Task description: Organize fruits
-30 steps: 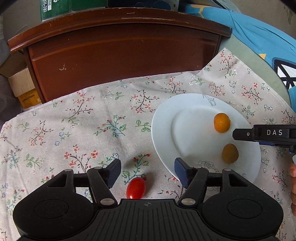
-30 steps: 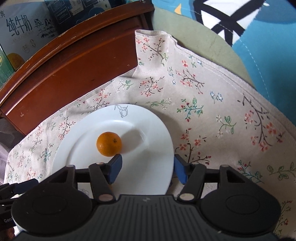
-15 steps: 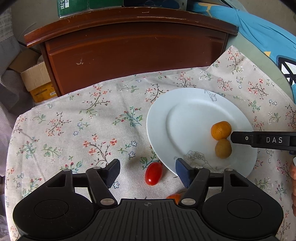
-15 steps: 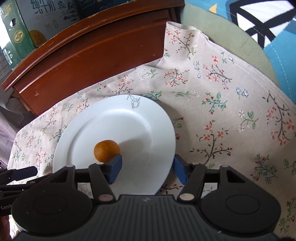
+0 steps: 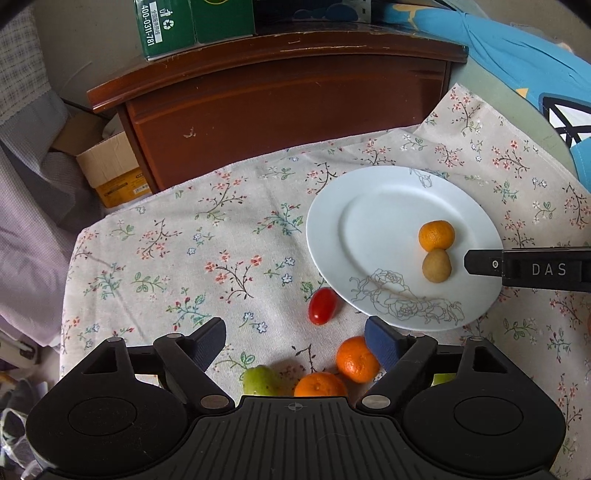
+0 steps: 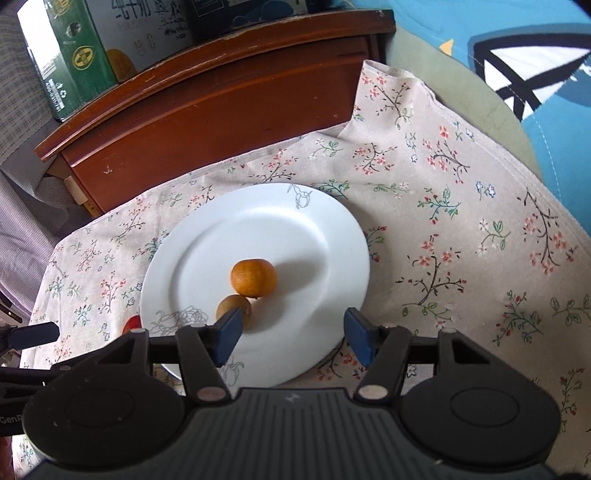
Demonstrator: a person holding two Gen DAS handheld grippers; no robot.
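A white plate lies on the floral cloth and carries a mandarin touching a small brown fruit. A red cherry tomato lies on the cloth just off the plate's left rim. Closer in lie two mandarins and a green fruit. My left gripper hangs above these; its jaws are opening and hold nothing. My right gripper stands open over the plate's near edge, empty, with the mandarin and the brown fruit just ahead of its left finger.
A dark wooden cabinet stands behind the cloth, with green cartons on top. A cardboard box sits at its left. Blue bedding lies at the right. The right gripper's black finger reaches in over the plate's right rim.
Both grippers have pulled back and up, so more of the cloth shows. The two near mandarins and the green fruit came into the left view. The left jaws have spread wider.
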